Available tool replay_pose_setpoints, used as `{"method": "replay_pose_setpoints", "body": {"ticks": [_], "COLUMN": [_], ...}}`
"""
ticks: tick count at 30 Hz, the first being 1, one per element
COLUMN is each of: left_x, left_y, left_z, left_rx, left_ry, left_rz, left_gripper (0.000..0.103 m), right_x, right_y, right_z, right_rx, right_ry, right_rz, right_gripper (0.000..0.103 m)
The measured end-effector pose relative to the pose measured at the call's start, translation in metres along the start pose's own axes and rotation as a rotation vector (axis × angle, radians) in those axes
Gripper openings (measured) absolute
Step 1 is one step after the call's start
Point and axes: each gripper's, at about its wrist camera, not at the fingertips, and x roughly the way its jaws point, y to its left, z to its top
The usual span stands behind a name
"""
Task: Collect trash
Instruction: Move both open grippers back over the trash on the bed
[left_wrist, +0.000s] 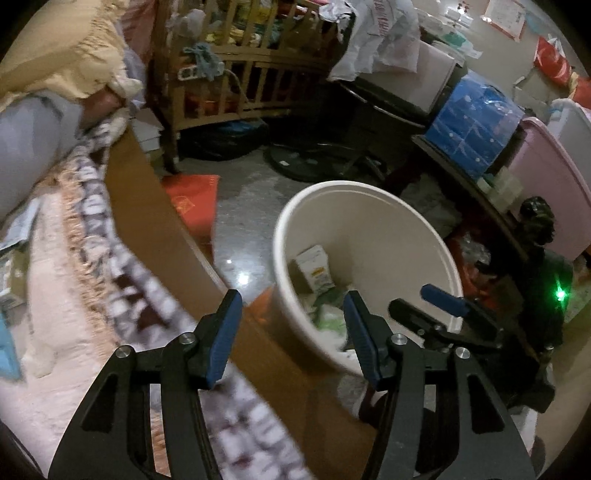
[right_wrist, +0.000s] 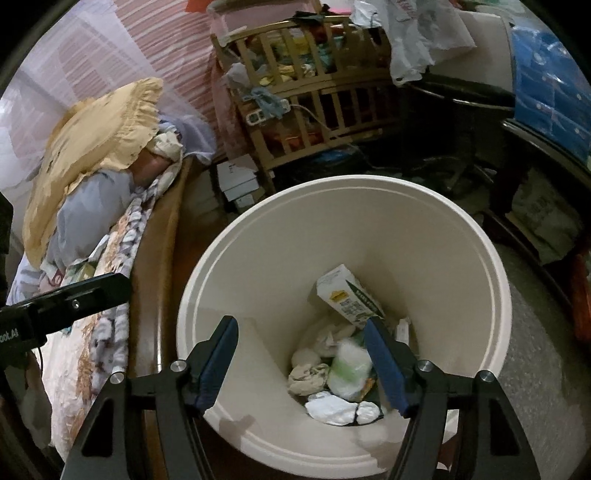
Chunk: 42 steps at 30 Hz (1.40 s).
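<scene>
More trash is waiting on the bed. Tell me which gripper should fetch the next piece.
Left, probably. The left gripper hangs open and empty over the bed's edge, while the right gripper, also open, hangs over the bin.

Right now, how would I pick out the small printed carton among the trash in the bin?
Find the big cream bin on the floor beside the bed. Look down at the trash heap at its bottom. The carton leans against the far inner wall, the only stiff, boxy piece with print; everything around it is soft crumpled paper and wrappers.

Wooden crib (right_wrist: 314, 107), speckled floor (left_wrist: 243, 206)
</scene>
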Motion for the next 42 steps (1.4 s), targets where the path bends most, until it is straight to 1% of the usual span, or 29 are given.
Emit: {"method": "replay_pose_setpoints", "body": {"ticks": [7,10,19,22,25,28,31,34,38,40,42], "left_x": [-0.017,-0.022,-0.021,-0.024,-0.04,-0.059,-0.089,-0.118,-0.157,-0.173,-0.193], "left_y": [0.032,0.053,0.144,0.174,0.203,0.227,0.264,0.292,0.323,0.331,0.335], "left_z": [-0.012,-0.014,-0.017,-0.024,-0.042,-0.064,-0.099,-0.133,-0.17,-0.18,-0.188], "left_rx": [-0.017,-0.037,-0.136,-0.191,-0.228,-0.241,-0.321,-0.372,-0.467,-0.495,-0.51], "left_ry": [0.0,0.001,-0.016,-0.008,0.004,0.015,0.027,0.034,0.016,-0.003,-0.041], "left_rz": [0.061,0.087,0.178,0.197,0.2,0.228,0.235,0.275,0.315,0.316,0.303], "left_gripper": [0.056,0.056,0.056,0.056,0.056,0.056,0.056,0.056,0.056,0.056,0.056], "right_x": [-0.005,-0.007,-0.009,-0.007,-0.004,-0.001,0.004,0.012,0.032,0.044,0.061], "right_y": [0.029,0.045,0.095,0.111,0.13,0.15,0.173,0.197,0.236,0.258,0.28], "right_z": [-0.001,-0.003,-0.008,-0.008,-0.006,-0.006,-0.005,-0.008,-0.014,-0.017,-0.019], "right_rx": [-0.04,-0.059,-0.128,-0.153,-0.185,-0.216,-0.248,-0.28,-0.344,-0.386,-0.426], "right_ry": [-0.002,-0.001,0.014,0.017,0.024,0.03,0.04,0.066,0.12,0.149,0.186], "right_rz": [0.048,0.065,0.138,0.161,0.183,0.209,0.239,0.276,0.343,0.376,0.406], "right_gripper": [0.068,0.068,0.068,0.068,0.068,0.068,0.069,0.069,0.07,0.07,0.07]}}
